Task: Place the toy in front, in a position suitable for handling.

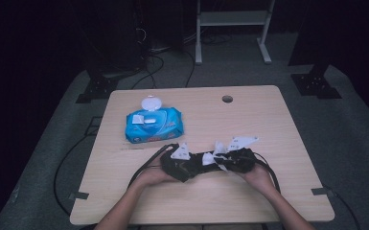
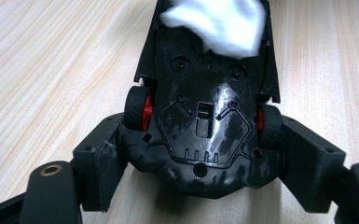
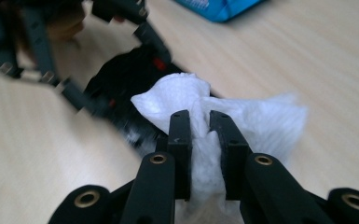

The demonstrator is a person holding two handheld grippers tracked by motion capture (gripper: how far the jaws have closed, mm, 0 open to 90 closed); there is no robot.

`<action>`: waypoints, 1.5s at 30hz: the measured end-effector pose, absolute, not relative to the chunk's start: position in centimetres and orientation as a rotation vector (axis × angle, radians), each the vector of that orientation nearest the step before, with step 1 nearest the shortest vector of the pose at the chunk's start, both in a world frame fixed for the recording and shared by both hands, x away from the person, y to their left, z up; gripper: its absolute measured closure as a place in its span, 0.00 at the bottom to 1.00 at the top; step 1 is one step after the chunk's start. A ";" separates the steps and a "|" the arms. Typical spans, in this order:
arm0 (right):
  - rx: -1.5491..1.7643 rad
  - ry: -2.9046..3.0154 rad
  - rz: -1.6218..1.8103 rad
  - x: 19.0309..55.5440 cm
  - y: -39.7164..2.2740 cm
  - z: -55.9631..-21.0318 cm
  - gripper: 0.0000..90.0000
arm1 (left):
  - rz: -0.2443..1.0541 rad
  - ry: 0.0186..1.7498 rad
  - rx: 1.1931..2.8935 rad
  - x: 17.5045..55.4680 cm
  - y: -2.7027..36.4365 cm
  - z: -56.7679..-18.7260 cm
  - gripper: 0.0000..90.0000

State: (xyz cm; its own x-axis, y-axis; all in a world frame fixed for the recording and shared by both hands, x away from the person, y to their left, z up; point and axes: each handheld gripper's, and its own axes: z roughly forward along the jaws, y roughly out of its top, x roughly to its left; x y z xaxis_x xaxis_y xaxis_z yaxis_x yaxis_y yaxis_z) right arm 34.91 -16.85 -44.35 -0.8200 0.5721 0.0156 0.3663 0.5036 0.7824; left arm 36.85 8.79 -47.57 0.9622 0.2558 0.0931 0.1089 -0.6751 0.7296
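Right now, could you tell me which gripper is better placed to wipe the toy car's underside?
The right gripper: it already pinches the white wipe against the toy car. The left gripper is occupied clamping the car, underside up.

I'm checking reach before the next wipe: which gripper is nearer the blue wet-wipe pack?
Left. The left gripper sits just below the blue wet-wipe pack; the right gripper is farther right.

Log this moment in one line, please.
left tool: holds toy car belly-up | right tool: pinches wipe against car | wipes pack: open
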 end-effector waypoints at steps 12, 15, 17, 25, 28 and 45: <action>0.893 2.495 1.187 34.6 -19.6 -44.7 0.87 | 0.238 0.262 2.318 36.9 8.9 -47.5 0.26; 0.871 2.511 1.171 33.7 -19.4 -44.6 0.87 | 0.250 0.249 2.325 36.9 8.9 -47.5 0.26; 0.864 2.532 1.192 33.8 -18.8 -44.5 0.87 | 0.240 0.257 2.320 36.9 8.8 -47.4 0.26; 0.743 2.620 1.236 35.2 -12.7 -44.6 0.87 | 0.245 0.251 2.323 36.8 8.7 -47.5 0.26; 0.712 2.651 1.246 35.6 -10.6 -44.6 0.87 | 0.251 0.250 2.324 36.8 8.7 -47.5 0.26; 0.932 2.471 1.174 35.7 -19.4 -44.5 0.87 | 0.252 0.245 2.336 37.0 9.0 -47.4 0.26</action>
State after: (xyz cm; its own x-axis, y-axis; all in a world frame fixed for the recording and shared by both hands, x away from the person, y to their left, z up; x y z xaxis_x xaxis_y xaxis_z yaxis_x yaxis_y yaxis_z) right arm 35.71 -19.36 -44.48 -0.7638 0.6438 0.0457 0.4420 0.4702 0.7639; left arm 37.01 9.00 -47.39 0.9620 0.2508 0.1078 0.1006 -0.6929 0.7140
